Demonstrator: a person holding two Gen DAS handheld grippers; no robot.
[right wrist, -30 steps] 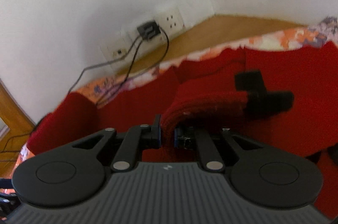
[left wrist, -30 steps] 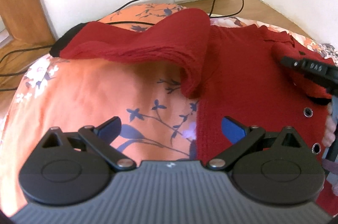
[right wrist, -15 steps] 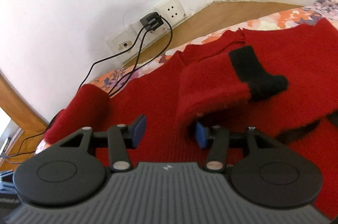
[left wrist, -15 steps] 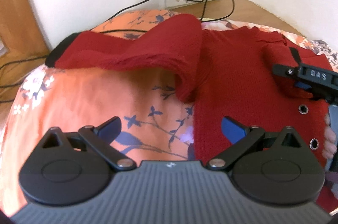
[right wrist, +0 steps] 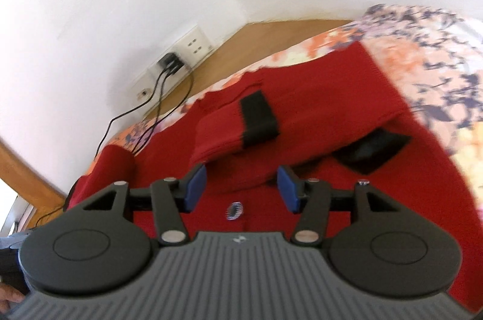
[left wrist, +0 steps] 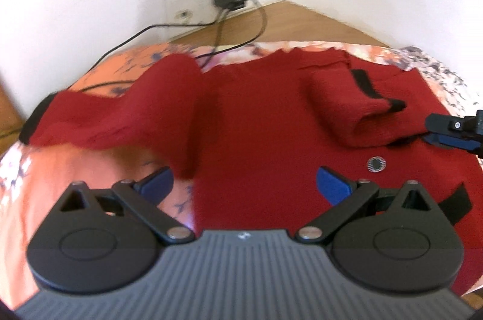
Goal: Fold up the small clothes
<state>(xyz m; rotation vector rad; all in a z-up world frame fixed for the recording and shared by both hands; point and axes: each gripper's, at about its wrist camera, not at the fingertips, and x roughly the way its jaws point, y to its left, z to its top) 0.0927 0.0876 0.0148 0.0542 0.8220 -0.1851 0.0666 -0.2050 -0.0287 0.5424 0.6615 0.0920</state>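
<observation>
my left gripper (left wrist: 243, 184): released, empty, over sweater (left wrist: 256, 114)
my right gripper (right wrist: 241, 187): released, empty
sleeve (right wrist: 229, 132): folded onto sweater, black cuff up

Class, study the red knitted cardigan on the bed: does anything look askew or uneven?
Yes. The red knitted cardigan is half folded: its black-cuffed right sleeve lies across the body, while the left sleeve trails bunched onto the orange floral bedsheet.
</observation>
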